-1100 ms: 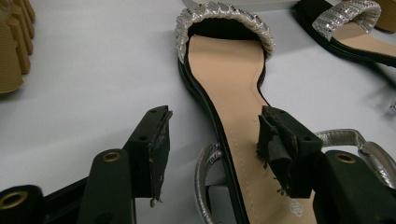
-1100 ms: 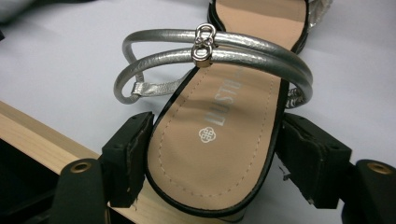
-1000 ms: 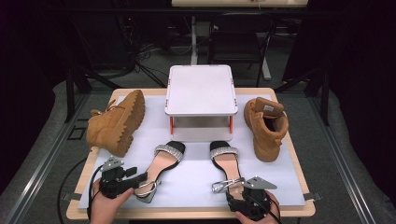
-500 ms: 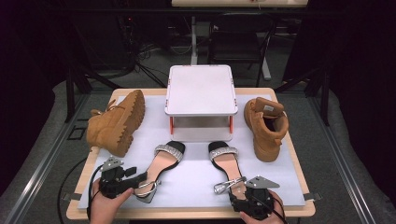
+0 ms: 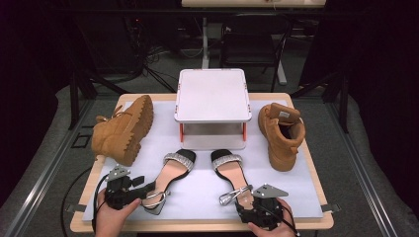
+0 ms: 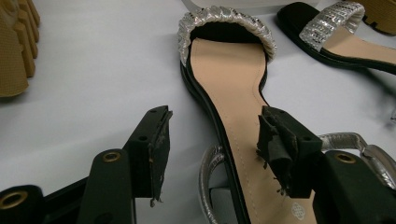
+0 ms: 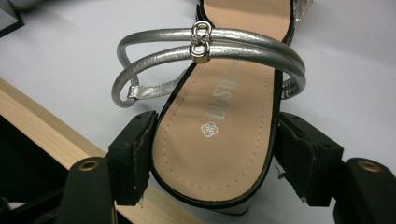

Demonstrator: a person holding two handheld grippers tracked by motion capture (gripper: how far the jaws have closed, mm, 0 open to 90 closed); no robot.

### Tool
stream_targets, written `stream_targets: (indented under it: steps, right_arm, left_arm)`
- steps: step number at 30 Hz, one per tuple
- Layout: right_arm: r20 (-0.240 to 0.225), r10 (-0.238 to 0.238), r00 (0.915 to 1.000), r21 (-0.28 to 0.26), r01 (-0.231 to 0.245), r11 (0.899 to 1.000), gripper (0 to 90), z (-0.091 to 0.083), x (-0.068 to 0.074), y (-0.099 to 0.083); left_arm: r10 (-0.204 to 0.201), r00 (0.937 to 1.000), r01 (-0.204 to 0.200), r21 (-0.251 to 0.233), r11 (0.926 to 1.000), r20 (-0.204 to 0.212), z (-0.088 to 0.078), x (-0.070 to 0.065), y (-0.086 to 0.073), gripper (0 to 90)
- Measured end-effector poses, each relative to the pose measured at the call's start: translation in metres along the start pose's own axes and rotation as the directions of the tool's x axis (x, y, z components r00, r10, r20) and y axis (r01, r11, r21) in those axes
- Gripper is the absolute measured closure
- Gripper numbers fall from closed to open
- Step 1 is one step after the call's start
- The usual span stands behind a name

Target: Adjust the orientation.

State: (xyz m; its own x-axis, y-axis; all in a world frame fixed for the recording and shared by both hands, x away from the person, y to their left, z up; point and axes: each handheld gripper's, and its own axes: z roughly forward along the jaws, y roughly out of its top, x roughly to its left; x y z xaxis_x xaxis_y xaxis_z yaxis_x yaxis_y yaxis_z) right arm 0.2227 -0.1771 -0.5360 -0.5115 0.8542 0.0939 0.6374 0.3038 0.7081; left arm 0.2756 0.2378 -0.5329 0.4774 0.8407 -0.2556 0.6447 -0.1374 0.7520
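Observation:
Two black sandals with silver bands lie on the white mat [image 5: 301, 190]. My left gripper [image 5: 148, 191] [image 6: 215, 149] is open at the heel end of the left sandal [image 5: 174, 169] [image 6: 229, 84]. One jaw hangs over its insole and the other stands off its edge above the mat. My right gripper [image 5: 242, 198] [image 7: 212, 154] has its pads [image 7: 140, 156] pressed on both sides of the heel of the right sandal [image 5: 228, 167] [image 7: 224, 107]. That sandal's silver ankle straps [image 7: 205, 44] arch just beyond the jaws.
A tan boot [image 5: 123, 131] lies on its side at the left and its mate [image 5: 281, 133] stands upright at the right. A white two-level stand [image 5: 211, 94] sits at the back middle. The table's wooden front edge [image 5: 197, 226] runs just under both hands.
The right sandal has shifted slightly to the left together with my right gripper. My left gripper and the left sandal have stayed put.

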Motion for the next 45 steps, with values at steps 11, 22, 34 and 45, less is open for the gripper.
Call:
stream_targets:
  steps: [11,22,34,45]
  right_arm:
    - [-0.036,-0.014,0.9993,-0.011,0.014,1.0,32.2,0.002,-0.008,0.001]
    - [-0.047,-0.006,0.9989,-0.018,0.006,1.0,32.7,0.0,-0.013,-0.002]
    - [-0.042,0.004,0.9991,-0.026,-0.005,1.0,33.6,-0.007,-0.011,-0.005]
    - [-0.047,0.002,0.9989,-0.082,-0.006,0.997,36.7,-0.025,-0.011,0.0]
  left_arm:
    - [-0.001,1.0,0.001,-0.003,1.0,0.002,-0.001,0.0,0.0,43.5]
    - [-0.005,1.0,0.005,-0.009,0.9999,0.001,-0.002,0.001,0.0,43.6]
    - [0.017,0.9997,-0.017,-0.009,0.9998,-0.015,-0.004,-0.002,0.001,43.4]
    - [0.04,0.999,-0.04,-0.014,0.9991,0.018,-0.005,-0.011,0.004,44.3]
